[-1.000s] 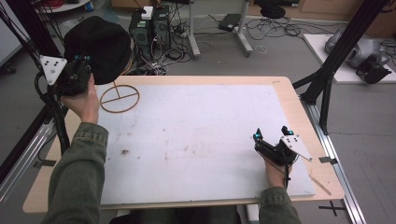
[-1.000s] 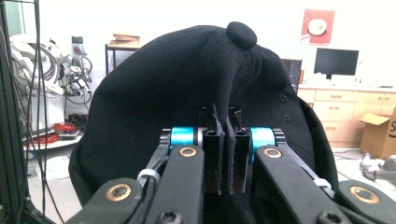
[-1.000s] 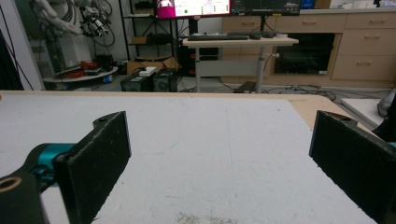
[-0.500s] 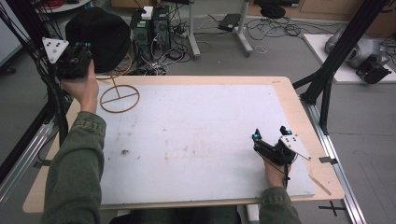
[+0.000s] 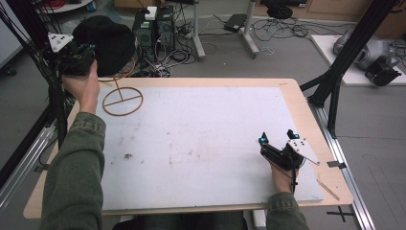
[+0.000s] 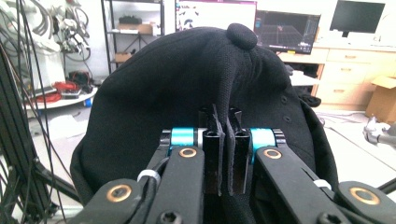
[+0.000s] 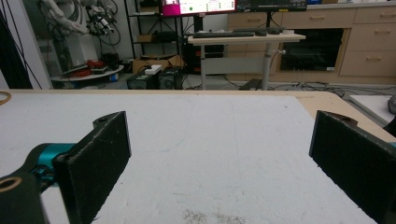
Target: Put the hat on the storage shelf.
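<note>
Looking down from the high view, a wide white board on a wooden table takes up most of the scene, its surface bare apart from a few faint smudges. Beyond the far left corner, a black cap hangs in the air off the table edge, pinched by the left gripper, which a hand in a green sleeve holds raised and well apart from the board. In the left gripper view, the two black jaws are pressed together on a fold of the cap's fabric, with the crown button showing at the top. Just below the cap in the high view, a thin wooden stand with a ring-shaped base sits on the board's far left corner, with nothing on it. Near the board's right front corner, the right gripper rests low, jaws spread wide with nothing between them; the right gripper view shows bare board between its jaws.

As a judgement: the cap is gripped and lifted, so the pick-up looks done. Setting it down somewhere, possibly on the stand, appears to be what is left.
</note>
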A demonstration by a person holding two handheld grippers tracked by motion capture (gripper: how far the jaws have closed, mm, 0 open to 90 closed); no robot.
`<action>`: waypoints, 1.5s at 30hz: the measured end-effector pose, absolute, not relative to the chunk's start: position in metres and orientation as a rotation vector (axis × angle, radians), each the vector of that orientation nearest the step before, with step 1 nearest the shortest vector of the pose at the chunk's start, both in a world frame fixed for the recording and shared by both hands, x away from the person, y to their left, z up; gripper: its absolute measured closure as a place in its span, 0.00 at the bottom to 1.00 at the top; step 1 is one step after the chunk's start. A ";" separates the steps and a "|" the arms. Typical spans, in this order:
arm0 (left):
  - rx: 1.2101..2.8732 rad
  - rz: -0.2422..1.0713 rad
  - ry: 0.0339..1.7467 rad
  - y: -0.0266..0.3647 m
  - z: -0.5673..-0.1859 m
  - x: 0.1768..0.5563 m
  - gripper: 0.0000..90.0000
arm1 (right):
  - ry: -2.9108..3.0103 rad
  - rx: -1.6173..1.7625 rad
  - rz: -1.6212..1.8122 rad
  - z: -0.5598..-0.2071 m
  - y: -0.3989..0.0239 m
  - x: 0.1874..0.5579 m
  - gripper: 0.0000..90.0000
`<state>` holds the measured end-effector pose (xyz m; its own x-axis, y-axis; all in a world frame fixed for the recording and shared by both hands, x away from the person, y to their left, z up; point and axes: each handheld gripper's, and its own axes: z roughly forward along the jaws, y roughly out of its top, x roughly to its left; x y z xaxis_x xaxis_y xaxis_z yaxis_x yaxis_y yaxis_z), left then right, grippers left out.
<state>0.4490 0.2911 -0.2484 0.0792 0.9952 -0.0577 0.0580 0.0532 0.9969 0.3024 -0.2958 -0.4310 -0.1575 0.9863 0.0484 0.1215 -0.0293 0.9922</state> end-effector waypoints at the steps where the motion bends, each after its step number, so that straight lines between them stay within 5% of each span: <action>1: 1.252 1.077 1.226 0.292 -0.249 0.450 0.97 | 1.399 1.248 1.300 -0.431 -0.296 0.302 0.05; 33: 1.351 0.998 1.311 0.296 -0.252 0.455 0.95 | 1.394 1.247 1.302 -0.431 -0.297 0.302 0.05; 40: 1.319 0.986 1.299 0.297 -0.249 0.453 0.79 | 1.390 1.258 1.310 -0.430 -0.297 0.301 0.05; 45: 1.311 0.963 1.289 0.299 -0.251 0.452 0.54 | 1.387 1.243 1.302 -0.430 -0.298 0.301 0.05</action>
